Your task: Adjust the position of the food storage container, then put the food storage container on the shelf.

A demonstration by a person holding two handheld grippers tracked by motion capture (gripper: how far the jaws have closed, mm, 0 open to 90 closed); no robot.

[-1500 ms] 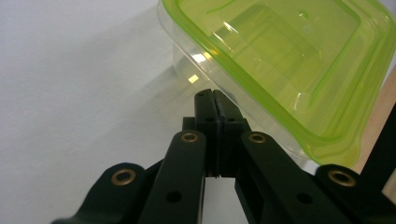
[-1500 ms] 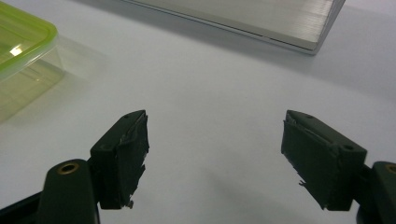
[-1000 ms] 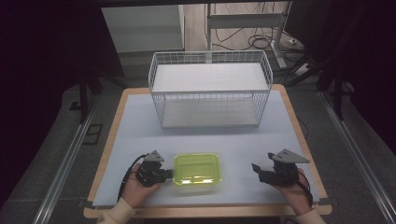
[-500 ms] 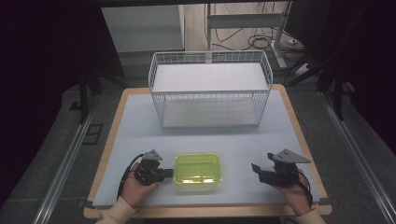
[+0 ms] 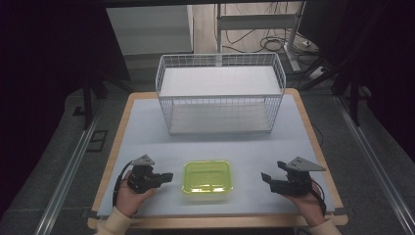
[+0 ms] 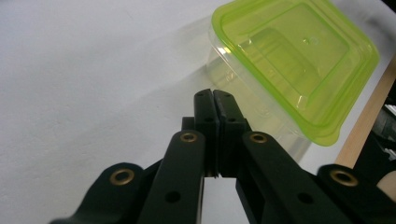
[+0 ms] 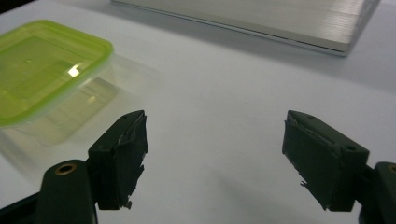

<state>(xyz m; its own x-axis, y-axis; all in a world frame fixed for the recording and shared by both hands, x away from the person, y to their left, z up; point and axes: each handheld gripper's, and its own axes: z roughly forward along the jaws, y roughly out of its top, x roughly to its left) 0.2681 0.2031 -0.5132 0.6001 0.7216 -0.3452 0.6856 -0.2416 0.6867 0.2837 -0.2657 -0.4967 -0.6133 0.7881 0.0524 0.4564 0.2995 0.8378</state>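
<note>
- The white surface (image 5: 147, 132) held a big wire basket (image 5: 219, 98) at the far side, well apart from both tools.
- A clear box with a green lid (image 5: 207, 177) sat near the front, between the tools.
- The left tool (image 5: 166, 177) was closed on nothing, its tip just beside the box.
- The right tool (image 5: 266, 178) was wide open, near the box but apart.
- My guess was the box went next; the left tool should open first, then grip the rim gently.
</note>
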